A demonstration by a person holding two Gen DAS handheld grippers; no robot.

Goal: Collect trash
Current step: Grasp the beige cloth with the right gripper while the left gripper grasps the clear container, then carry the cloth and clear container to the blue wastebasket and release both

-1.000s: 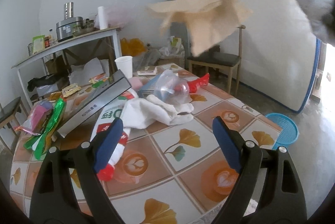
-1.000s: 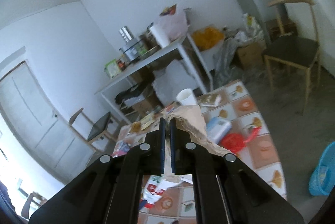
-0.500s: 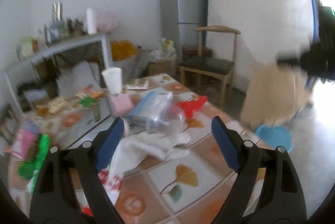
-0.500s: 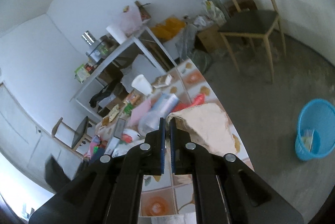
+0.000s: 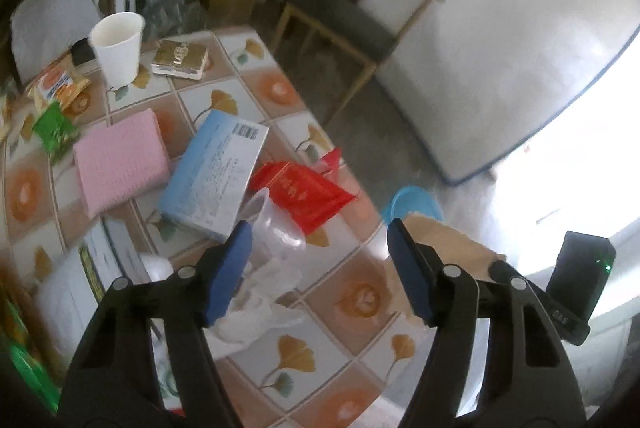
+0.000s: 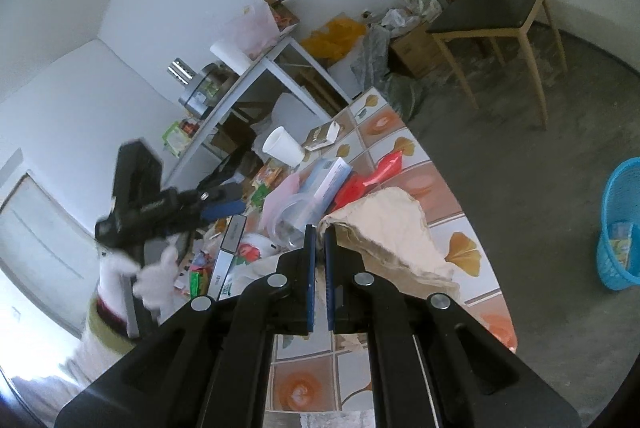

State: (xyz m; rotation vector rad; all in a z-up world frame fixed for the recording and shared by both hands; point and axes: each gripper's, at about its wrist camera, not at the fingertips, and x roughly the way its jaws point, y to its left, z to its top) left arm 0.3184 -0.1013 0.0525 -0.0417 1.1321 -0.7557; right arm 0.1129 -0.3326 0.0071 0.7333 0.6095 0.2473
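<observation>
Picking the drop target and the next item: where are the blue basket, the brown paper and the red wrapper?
Blue basket (image 6: 622, 228): right wrist view, outer wall.
Brown paper (image 6: 384, 224): right wrist view, crumpled middle.
Red wrapper (image 5: 304, 194): left wrist view, printed face.

Table (image 5: 256, 76): cup (image 5: 117, 46) at far edge, booklet (image 5: 180, 58) right of it. Pad (image 5: 120, 158) nearer, box (image 5: 216, 172) to its right, wrapper (image 5: 304, 194) right of box. Basket (image 6: 622, 224) on floor beyond table's right side. Chair (image 6: 492, 12) behind table.
</observation>
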